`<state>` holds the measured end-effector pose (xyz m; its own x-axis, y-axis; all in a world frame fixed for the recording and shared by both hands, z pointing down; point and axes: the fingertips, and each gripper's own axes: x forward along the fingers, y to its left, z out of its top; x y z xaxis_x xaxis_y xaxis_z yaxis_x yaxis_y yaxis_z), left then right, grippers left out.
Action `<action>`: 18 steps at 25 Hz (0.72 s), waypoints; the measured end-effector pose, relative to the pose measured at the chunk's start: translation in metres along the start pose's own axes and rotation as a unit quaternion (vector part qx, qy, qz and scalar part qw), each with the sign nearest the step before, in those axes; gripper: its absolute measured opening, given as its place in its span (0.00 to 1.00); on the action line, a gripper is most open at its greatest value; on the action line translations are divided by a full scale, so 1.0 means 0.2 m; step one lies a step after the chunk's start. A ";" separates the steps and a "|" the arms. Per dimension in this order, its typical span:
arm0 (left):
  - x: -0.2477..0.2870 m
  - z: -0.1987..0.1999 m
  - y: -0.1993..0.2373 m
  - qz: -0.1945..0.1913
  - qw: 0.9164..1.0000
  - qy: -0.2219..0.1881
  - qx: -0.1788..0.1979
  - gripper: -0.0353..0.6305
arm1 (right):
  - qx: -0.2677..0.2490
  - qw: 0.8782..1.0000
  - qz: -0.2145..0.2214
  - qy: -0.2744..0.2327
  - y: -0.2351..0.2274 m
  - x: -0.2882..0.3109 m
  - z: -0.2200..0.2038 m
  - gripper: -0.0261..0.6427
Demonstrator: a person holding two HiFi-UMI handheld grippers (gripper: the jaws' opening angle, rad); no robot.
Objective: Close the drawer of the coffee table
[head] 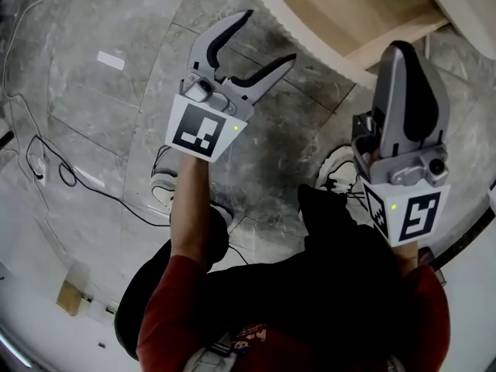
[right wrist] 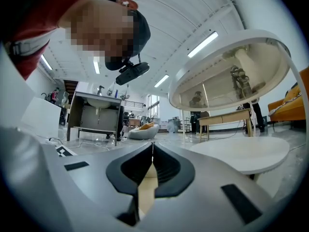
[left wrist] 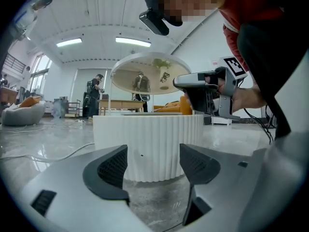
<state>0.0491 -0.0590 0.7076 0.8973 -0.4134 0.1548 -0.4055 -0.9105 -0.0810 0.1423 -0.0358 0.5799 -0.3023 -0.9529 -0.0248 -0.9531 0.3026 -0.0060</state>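
Grey stone floor (head: 116, 115) lies under the person, and the coffee table (left wrist: 149, 139) stands low just ahead. The wood-lined box at the head view's top right is probably its open drawer (head: 341, 6). The left gripper (head: 270, 35) has its jaws spread wide and empty; the right gripper (head: 401, 49) has them pressed together on nothing. An off-centre push on the curved ribbed front could slip off or skew the drawer until it jams.

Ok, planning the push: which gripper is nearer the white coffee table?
Right, by the look of it. The right gripper, shut, sits close beside the coffee table at about tabletop height. The left gripper, open, faces its ribbed side with bare floor between.
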 end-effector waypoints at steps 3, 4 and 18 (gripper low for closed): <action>0.01 -0.09 -0.01 0.008 0.997 0.044 -0.058 0.56 | -0.003 1.000 -0.002 0.005 0.00 -0.02 0.00 0.07; 0.02 -0.10 -0.01 0.009 0.996 0.049 -0.068 0.56 | -0.004 1.000 -0.004 0.005 0.00 -0.03 0.00 0.07; 0.25 -0.06 0.02 -0.005 0.996 0.037 -0.085 0.56 | -0.001 0.999 -0.040 0.002 -0.17 -0.08 -0.01 0.07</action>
<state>0.0910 -0.0836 0.7276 0.8882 -0.3989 0.2279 -0.4269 -0.9000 0.0883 0.1800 -0.0303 0.5821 -0.2248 -0.9742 -0.0202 -0.9743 0.2250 -0.0063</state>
